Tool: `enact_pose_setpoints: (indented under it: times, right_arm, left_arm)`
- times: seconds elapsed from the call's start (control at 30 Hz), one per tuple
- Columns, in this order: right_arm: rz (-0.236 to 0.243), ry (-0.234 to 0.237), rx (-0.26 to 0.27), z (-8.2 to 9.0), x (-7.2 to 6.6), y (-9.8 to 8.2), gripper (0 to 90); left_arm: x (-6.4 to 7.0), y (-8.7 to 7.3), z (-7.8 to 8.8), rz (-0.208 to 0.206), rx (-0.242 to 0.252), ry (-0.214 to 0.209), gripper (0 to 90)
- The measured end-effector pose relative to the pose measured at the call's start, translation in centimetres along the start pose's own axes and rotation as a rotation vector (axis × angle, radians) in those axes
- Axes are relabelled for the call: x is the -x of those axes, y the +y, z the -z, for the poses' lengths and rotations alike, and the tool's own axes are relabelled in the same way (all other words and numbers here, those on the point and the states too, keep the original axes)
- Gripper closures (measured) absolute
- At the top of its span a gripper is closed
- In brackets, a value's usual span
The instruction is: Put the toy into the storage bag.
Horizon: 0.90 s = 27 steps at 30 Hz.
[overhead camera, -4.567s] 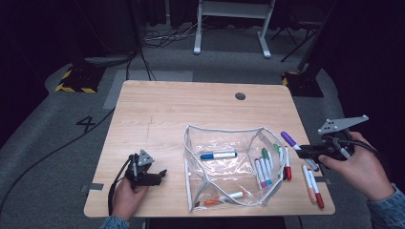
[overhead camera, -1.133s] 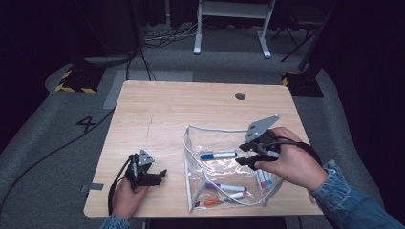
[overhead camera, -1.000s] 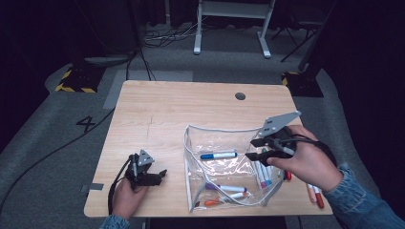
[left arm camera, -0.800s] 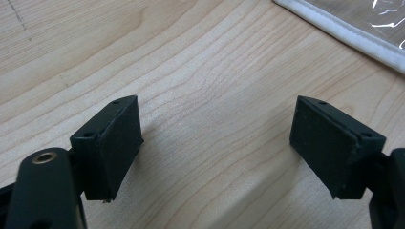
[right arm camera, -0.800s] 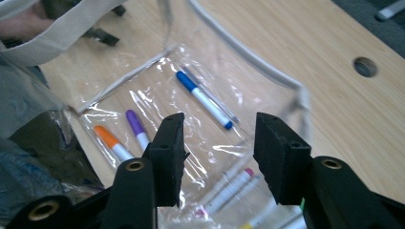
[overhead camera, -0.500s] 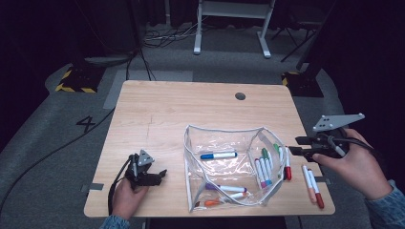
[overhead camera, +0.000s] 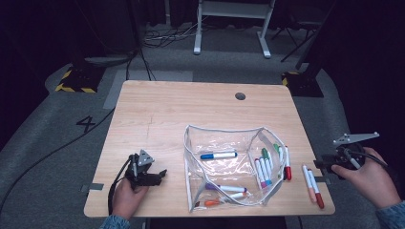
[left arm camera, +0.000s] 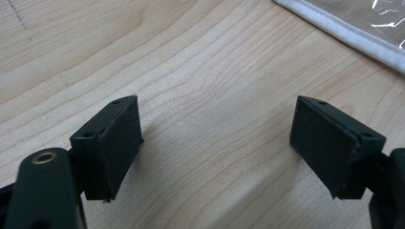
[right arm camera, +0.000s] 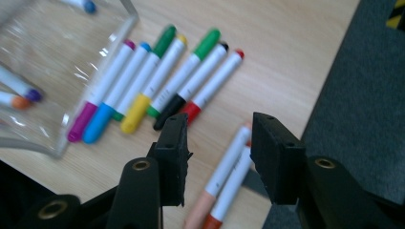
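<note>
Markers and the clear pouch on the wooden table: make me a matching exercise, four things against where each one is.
Things:
1. blue-capped white marker
2. red-capped white marker
3. clear plastic zip pouch
4. left gripper

Places:
A. near the table's left front corner
B. middle of the table
C. inside the pouch
D. outside the pouch, by its right edge

Pairs: 1-C, 2-D, 3-B, 4-A

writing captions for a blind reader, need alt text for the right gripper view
The right gripper hangs with open black jaws above two markers near the edge of the wooden table. Beyond them, a row of seven capped markers lies beside a clear pouch.
</note>
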State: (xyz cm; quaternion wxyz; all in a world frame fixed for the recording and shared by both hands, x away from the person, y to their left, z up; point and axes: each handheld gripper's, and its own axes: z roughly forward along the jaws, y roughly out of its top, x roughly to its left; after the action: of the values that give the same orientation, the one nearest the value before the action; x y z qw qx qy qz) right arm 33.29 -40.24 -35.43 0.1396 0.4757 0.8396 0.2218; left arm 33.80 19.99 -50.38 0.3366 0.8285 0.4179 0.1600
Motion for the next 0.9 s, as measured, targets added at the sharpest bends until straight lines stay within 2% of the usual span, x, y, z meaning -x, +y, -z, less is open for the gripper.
enact_pose_setpoints:
  times: [0.03, 0.23, 0.47, 0.73, 0.83, 0.9]
  right_arm:
    - [0.001, -0.006, -0.008, -0.2, 0.2, -0.3, 58.3]
    - [-0.066, -0.001, -0.087, -2.9, 1.1, -3.1, 59.1]
    - [-0.098, -0.009, -0.177, -6.1, 1.8, -5.3, 60.5]
    - [-0.125, -0.008, -0.226, -8.4, 2.1, -6.5, 64.6]
    - [-0.157, -0.031, -0.242, -8.7, 2.1, -6.6, 74.0]
    - [-0.173, -0.036, -0.244, -8.7, 2.0, -6.5, 76.9]
  left_arm:
    - [0.0, 0.0, 0.0, 0.0, 0.0, 0.0, 18.4]
    - [0.0, 0.0, 0.0, -0.002, 0.002, 0.001, 18.4]
    - [0.0, 0.0, 0.0, -0.002, 0.002, 0.001, 18.4]
    - [0.0, 0.0, 0.0, -0.002, 0.002, 0.0, 18.4]
    - [0.0, 0.0, 0.0, -0.003, 0.001, 0.001, 18.4]
    - [0.0, 0.0, 0.0, -0.002, 0.002, 0.001, 18.4]
